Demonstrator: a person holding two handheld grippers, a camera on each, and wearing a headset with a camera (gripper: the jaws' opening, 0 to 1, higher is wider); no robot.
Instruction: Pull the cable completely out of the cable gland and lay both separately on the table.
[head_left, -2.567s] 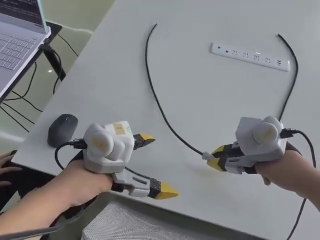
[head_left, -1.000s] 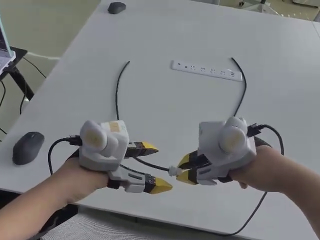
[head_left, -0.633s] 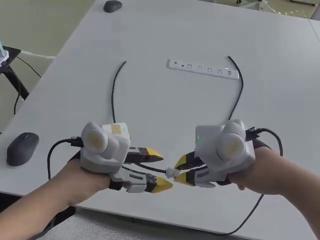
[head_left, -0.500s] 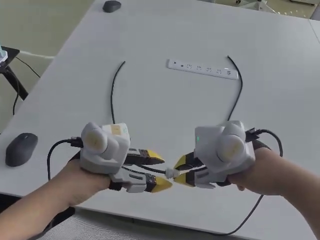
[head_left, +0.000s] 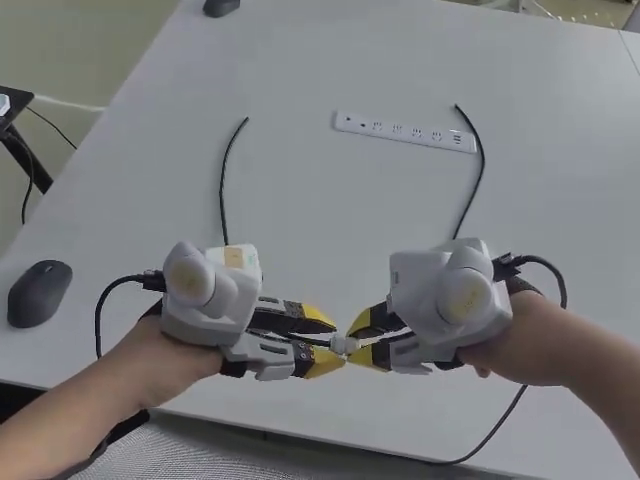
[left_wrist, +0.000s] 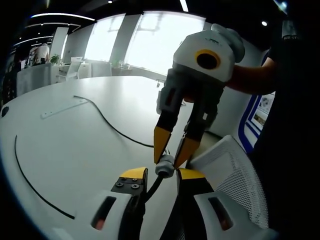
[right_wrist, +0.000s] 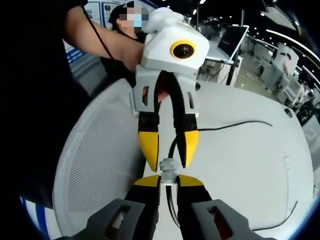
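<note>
A small white cable gland (head_left: 341, 346) hangs just above the table's near edge, with a black cable (head_left: 224, 185) running out of it to the left and away across the table. My right gripper (head_left: 364, 341) is shut on the gland (right_wrist: 168, 169). Facing it tip to tip, my left gripper (head_left: 318, 342) is open. Its jaws stand narrowly on either side of the cable (left_wrist: 154, 186) right behind the gland (left_wrist: 165, 165), with a gap still showing. In the right gripper view the cable (right_wrist: 235, 123) trails off behind the left gripper.
A white power strip (head_left: 405, 133) lies at the far middle of the table (head_left: 330, 60), its black cord (head_left: 478, 170) curving toward my right hand. A dark mouse (head_left: 38, 290) sits at the left edge, another (head_left: 222, 6) at the far edge. A white mesh chair (right_wrist: 95, 165) stands below the near edge.
The left gripper has moved in beside the gland and its jaws have narrowed around the cable. The right gripper has kept hold of the gland and lifted it toward the near edge.
</note>
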